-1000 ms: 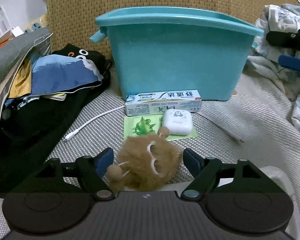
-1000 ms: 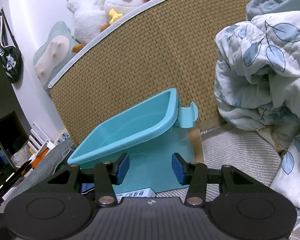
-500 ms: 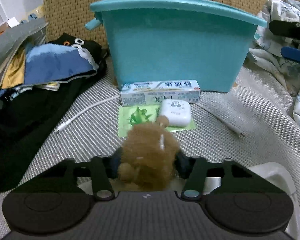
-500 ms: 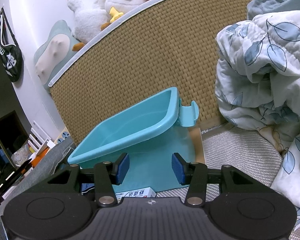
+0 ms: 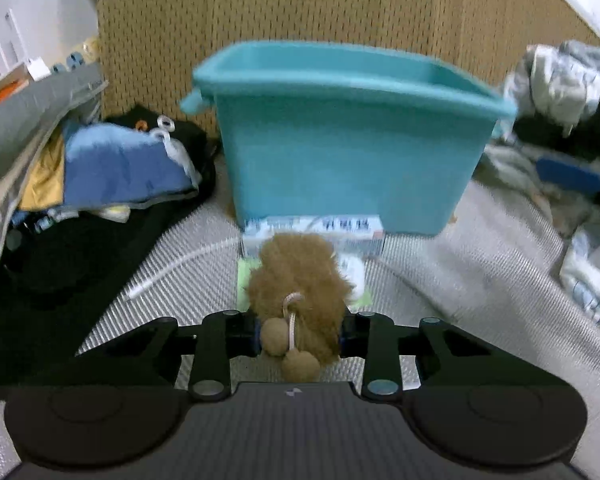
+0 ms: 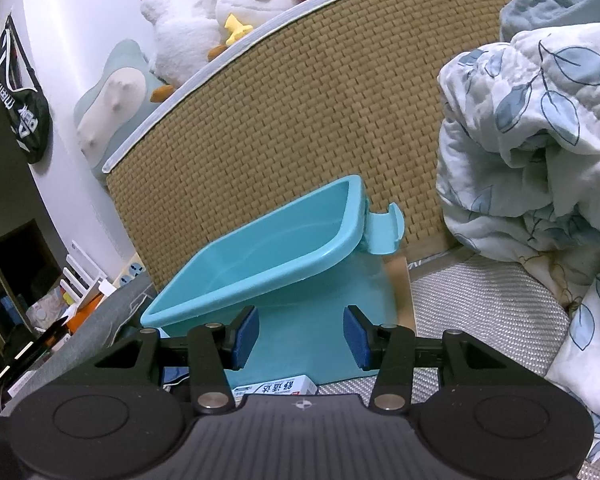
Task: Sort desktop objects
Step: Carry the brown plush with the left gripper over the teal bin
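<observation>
The fluffy brown plush toy [image 5: 298, 284] is clamped between the left gripper [image 5: 299, 334] pads; soft, light, best squeezed mid-body; the right gripper [image 6: 300, 336] is held apart, empty.

Plastic bin [image 5: 348, 152] stands far centre against the woven headboard [image 5: 300, 8]. Toothpaste box [image 5: 360, 228] lies just before the bin; plush toy [image 5: 296, 280] nearer, in front of the box. Charging cable [image 5: 172, 272] left of the toy, clothes pile [image 5: 112, 168] far left, quilt [image 6: 540, 160] right.
</observation>
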`<state>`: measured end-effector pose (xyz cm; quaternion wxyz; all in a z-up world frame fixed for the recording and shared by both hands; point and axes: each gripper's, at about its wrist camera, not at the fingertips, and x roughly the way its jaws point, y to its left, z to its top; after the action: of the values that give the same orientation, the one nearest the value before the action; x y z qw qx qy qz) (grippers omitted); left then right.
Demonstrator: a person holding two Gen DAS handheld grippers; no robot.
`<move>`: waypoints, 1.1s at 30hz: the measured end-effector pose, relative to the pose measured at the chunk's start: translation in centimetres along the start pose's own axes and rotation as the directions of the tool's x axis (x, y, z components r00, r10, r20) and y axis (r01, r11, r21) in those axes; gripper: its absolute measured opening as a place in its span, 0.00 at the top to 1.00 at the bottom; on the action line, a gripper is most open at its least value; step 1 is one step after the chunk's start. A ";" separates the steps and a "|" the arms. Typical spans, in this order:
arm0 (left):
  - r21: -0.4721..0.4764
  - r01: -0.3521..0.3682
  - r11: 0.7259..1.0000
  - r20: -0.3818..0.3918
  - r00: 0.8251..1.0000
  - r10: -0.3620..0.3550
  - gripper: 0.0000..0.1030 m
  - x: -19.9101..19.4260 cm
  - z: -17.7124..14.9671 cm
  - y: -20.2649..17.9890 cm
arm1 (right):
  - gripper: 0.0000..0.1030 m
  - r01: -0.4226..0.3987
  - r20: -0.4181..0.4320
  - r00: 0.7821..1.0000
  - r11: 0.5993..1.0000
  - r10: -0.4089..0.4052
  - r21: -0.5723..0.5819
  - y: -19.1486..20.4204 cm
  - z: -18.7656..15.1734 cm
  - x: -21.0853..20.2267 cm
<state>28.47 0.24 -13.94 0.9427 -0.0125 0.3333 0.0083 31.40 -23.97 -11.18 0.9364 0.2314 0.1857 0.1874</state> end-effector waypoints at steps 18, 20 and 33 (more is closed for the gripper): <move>-0.039 0.082 0.996 0.262 0.962 -0.069 0.66 -6.5 10.1 -0.6 | 0.50 -0.001 -0.001 1.000 1.000 0.001 -0.002 0.1 0.0 -0.1; -0.040 0.085 0.996 0.276 0.958 -0.071 0.66 -6.5 11.6 -0.6 | 0.50 0.000 -0.001 1.000 1.000 0.000 -0.002 0.1 -0.1 -0.1; -0.088 0.042 0.995 0.175 0.984 -0.026 0.66 -0.1 16.2 -0.7 | 0.50 0.002 -0.005 1.000 1.000 -0.002 0.001 0.0 0.0 0.1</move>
<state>38.56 0.03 -1.23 0.9666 -0.0605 0.2489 0.0084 31.51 -23.92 -11.25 0.9360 0.2315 0.1882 0.1871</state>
